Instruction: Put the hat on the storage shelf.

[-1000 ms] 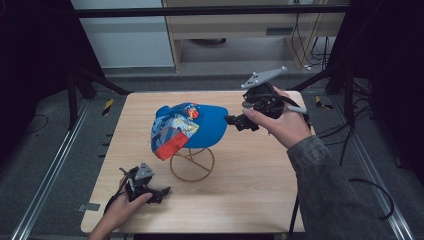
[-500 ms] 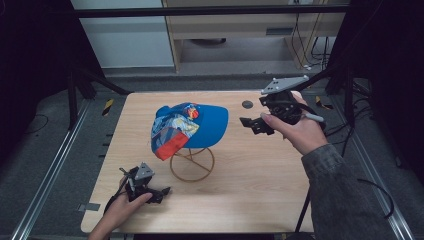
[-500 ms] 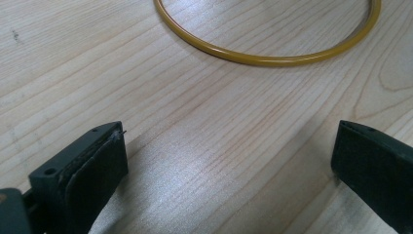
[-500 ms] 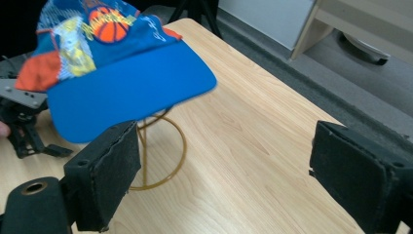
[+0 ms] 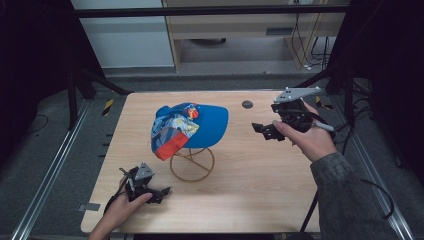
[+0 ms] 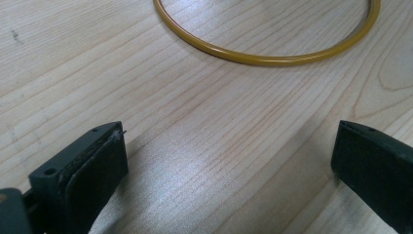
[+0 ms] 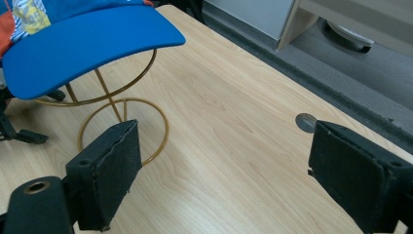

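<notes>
Cap (image 5: pixel 192 127) is the thing at the centre of the wooden table (image 5: pixel 260 185), where it is perched on a gold wire stand (image 5: pixel 192 162) and kept clear of the tabletop. Its long axis is seen in the high view to run roughly left to right, slightly raised toward the far right: the plain blue brim is pointed toward the right gripper (image 5: pixel 264 131), while the patterned crown, in orange, blue and yellow, is hung down at the left. In the right gripper view the brim (image 7: pixel 87 46) is seen jutting out flat over the stand's ring base (image 7: pixel 124 129).

The right gripper is held above the table, right of the brim and apart from it, its jaws spread wide with nothing between them. A small dark round inset (image 5: pixel 247 104) is set in the table beyond it.

The left gripper (image 5: pixel 161 192) is rested low at the near left of the table, just in front of the stand's base (image 6: pixel 272 58); its jaws are likewise spread wide over bare wood, with nothing pinched.
</notes>
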Action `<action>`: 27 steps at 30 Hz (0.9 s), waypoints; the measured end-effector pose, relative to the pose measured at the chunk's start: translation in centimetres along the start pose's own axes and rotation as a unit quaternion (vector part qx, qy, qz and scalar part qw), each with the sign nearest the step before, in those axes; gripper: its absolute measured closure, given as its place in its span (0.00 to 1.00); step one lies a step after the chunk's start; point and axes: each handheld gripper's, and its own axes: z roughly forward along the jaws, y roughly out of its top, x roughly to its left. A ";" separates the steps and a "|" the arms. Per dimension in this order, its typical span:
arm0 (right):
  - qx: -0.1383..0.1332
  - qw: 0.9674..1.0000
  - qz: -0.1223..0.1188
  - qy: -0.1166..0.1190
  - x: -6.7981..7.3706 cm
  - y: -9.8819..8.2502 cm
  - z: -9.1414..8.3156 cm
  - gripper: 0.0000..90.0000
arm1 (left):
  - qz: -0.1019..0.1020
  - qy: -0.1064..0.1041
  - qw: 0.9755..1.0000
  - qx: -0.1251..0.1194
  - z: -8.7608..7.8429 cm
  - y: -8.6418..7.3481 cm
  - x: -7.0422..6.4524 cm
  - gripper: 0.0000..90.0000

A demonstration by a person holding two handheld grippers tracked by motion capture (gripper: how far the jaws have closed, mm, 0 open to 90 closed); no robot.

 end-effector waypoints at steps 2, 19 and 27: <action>-0.001 1.000 0.001 -0.001 0.0 -0.5 0.1 0.13 | 0.000 0.000 1.000 0.000 0.0 0.0 0.0 0.00; 0.002 1.000 0.024 -0.010 -0.7 -4.9 0.2 0.13 | 0.000 0.000 1.000 0.000 0.0 0.0 0.0 0.00; 0.005 0.999 0.031 -0.019 -0.5 -7.0 0.6 0.13 | -0.002 0.000 1.000 0.000 0.0 0.0 0.0 0.00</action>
